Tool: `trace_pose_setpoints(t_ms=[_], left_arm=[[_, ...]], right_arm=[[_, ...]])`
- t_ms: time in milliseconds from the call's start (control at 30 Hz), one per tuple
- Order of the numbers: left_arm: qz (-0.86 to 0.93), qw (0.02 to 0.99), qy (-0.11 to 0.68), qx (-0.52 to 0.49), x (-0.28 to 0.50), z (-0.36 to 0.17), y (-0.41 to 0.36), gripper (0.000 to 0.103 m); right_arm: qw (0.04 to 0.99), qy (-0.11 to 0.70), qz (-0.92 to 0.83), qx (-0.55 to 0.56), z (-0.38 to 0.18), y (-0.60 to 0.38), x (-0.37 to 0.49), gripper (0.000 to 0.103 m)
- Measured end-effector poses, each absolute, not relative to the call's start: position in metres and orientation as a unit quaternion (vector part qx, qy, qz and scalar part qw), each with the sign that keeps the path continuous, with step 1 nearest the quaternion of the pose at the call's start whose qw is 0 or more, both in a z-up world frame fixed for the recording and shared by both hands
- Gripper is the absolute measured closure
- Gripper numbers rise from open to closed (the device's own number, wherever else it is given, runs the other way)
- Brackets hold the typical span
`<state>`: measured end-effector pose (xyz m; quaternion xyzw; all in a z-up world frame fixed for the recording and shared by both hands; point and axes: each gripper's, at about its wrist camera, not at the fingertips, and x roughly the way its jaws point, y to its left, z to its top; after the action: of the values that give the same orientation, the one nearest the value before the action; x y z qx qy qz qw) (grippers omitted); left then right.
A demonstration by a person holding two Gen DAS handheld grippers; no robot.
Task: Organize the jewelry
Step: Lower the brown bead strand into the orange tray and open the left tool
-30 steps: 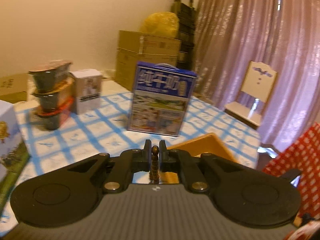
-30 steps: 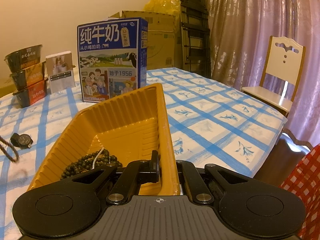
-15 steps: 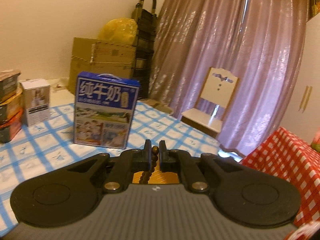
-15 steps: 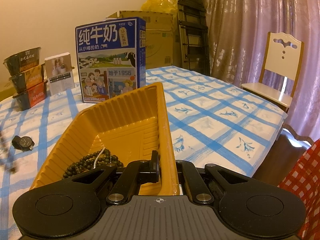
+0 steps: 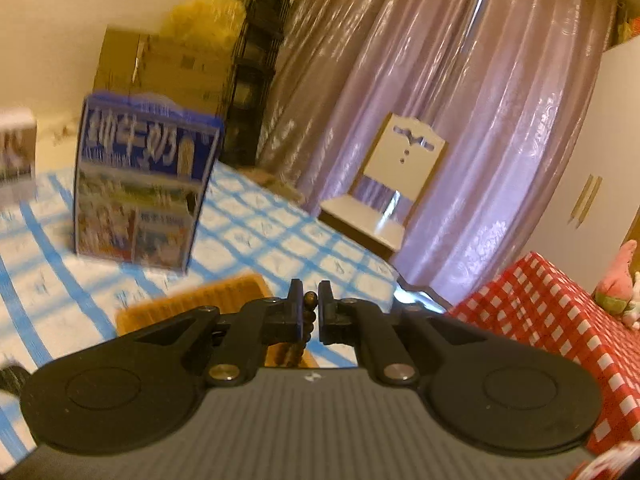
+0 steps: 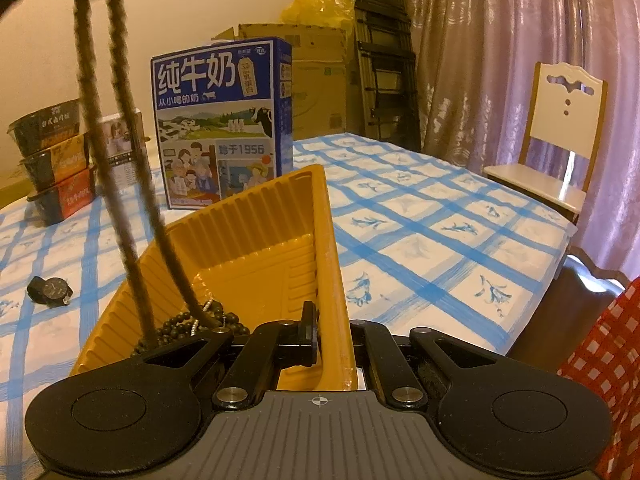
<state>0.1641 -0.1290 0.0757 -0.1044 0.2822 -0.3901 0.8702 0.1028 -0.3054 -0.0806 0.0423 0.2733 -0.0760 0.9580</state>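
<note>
My left gripper (image 5: pixel 309 307) pinches a brown bead string (image 5: pixel 308 312) above the orange tray (image 5: pixel 192 304), near the blue milk carton (image 5: pixel 140 188).

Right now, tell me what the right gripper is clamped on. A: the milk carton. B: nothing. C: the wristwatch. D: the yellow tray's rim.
D: the right gripper has its fingers on either side of the yellow tray's near rim, while the wristwatch lies apart on the tablecloth.

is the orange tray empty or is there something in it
Not empty: dark beads lie in the orange tray, and a hanging bead strand reaches down into it.
</note>
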Motion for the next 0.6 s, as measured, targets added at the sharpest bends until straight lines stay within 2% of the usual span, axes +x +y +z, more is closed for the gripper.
trace_pose_setpoints(t_ms=[267,600], left_arm=[[-0.363,0.85,0.365,-0.109,0.182,0.018,-0.133,0.097],[-0.347,0.835,0.417,-0.095,0.198,-0.031,-0.146,0.097]], right_arm=[[0.957,0.275,-0.077,0.046,-0.081,-0.307,0.103,0.099],[0.957,0.275,-0.077,0.046,-0.081,-0.307,0.103,0.099]])
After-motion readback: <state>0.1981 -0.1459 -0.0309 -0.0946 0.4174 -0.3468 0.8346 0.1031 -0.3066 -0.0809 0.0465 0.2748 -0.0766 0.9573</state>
